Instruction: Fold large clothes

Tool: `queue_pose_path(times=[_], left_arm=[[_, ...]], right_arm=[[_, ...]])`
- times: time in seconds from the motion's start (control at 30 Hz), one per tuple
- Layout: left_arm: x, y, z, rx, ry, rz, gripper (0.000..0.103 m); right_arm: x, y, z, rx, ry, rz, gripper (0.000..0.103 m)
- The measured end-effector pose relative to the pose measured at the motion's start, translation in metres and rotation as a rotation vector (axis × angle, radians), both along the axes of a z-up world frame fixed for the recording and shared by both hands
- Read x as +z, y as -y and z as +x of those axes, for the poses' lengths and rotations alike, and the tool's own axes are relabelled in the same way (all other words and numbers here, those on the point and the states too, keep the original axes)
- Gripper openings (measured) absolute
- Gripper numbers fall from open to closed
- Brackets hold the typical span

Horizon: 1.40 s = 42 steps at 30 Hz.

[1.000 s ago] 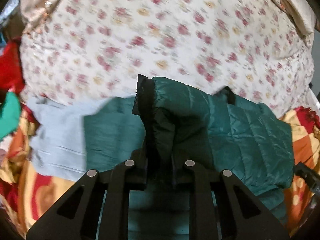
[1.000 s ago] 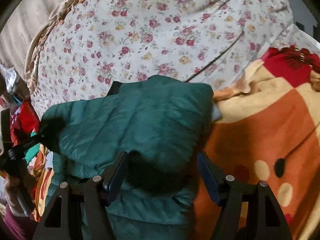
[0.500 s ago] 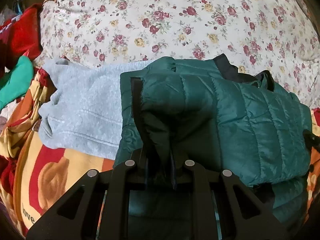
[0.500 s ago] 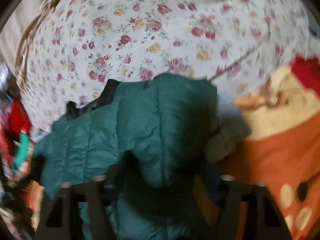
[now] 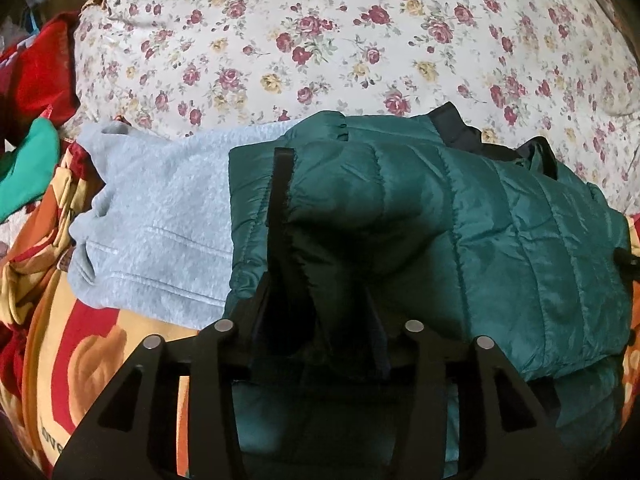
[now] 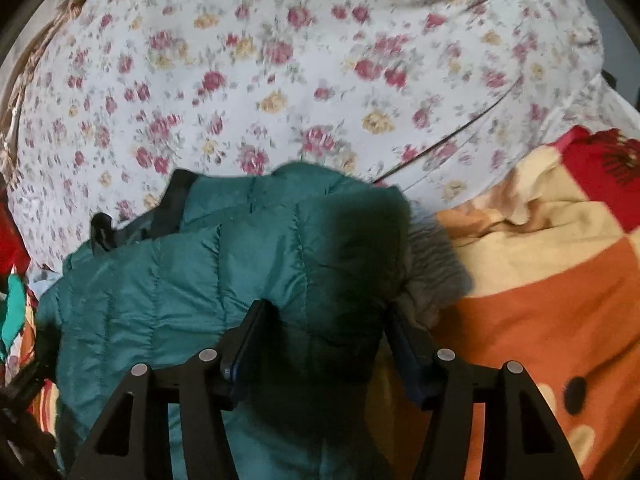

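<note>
A: Start at the left gripper (image 5: 316, 320). How do its jaws stand?

B: Partly apart; they have just been opening. A fold of the green quilted jacket (image 5: 500, 240), with its black-trimmed edge, hangs between them. Whether the pads still press on it I cannot tell, the gap is in deep shadow.

A: And the right gripper (image 6: 320, 332)?

B: About half open, with a thick bunch of the same jacket (image 6: 200, 280) filling the gap. The fingers (image 6: 244, 340) lie against the cloth on both sides; it looks held.

A: Where does the jacket lie?

B: Folded over on itself, on the orange, red and cream blanket (image 6: 540, 300). Its far edge with the black collar reaches the floral quilt (image 5: 320, 40). In the left wrist view its left edge overlaps a grey sweatshirt (image 5: 160, 220), which spreads out leftward across the blanket (image 5: 80, 360).

A: Open room?

B: Beyond the jacket the floral quilt (image 6: 280, 60) is bare right across. To the right in the right wrist view, past a grey lump of cloth (image 6: 432, 268) touching the jacket's right edge, the blanket is bare too. The left side is crowded: a red cloth (image 5: 36, 68) and a bright green garment (image 5: 28, 168) lie at the edge, near the sweatshirt.
</note>
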<state>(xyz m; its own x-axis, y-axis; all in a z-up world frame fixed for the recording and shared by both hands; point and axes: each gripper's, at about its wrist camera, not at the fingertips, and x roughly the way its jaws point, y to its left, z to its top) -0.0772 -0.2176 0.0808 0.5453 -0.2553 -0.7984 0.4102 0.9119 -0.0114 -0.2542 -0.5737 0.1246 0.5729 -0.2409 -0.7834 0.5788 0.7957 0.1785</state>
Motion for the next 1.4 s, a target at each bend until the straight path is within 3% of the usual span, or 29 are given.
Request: queue_pose_path(times=[0.2,0.33,0.43,0.6,0.77,0.9,1.13,1.23,1.4], left_arm=[[-0.001,0.000,-0.002,0.004,-0.002,0.004,0.048],[-0.002,0.002,-0.004,0.001,0.007,0.016,0.053],[-0.003,0.003,-0.005,0.004,0.019,0.032,0.066],[-0.004,0.002,0.000,0.011,-0.003,0.000,0.074],[-0.004,0.005,-0.002,0.013,-0.005,-0.002,0.076],[0.005,0.003,-0.006,0.006,-0.010,-0.005,0.076],[0.034,-0.005,-0.021,-0.001,0.025,-0.111,0.076],[0.031,0.003,-0.024,-0.024,0.026,-0.086,0.076],[0.009,0.018,-0.026,-0.044,0.037,0.027,0.076]], right_arm=[[0.034,-0.050,-0.014,0.154,0.078,-0.041,0.065],[0.023,-0.089,0.011,0.286,0.034,-0.060,0.065],[0.000,-0.105,0.032,0.326,-0.028,-0.091,0.065],[-0.030,-0.104,0.055,0.292,-0.074,-0.136,0.068],[-0.036,-0.098,0.067,0.277,-0.088,-0.150,0.071],[-0.025,-0.096,0.058,0.282,-0.075,-0.124,0.071],[0.013,-0.094,0.012,0.256,0.012,-0.141,0.073],[0.005,-0.090,0.002,0.255,-0.006,-0.127,0.073],[-0.025,-0.077,0.005,0.224,-0.067,-0.116,0.073]])
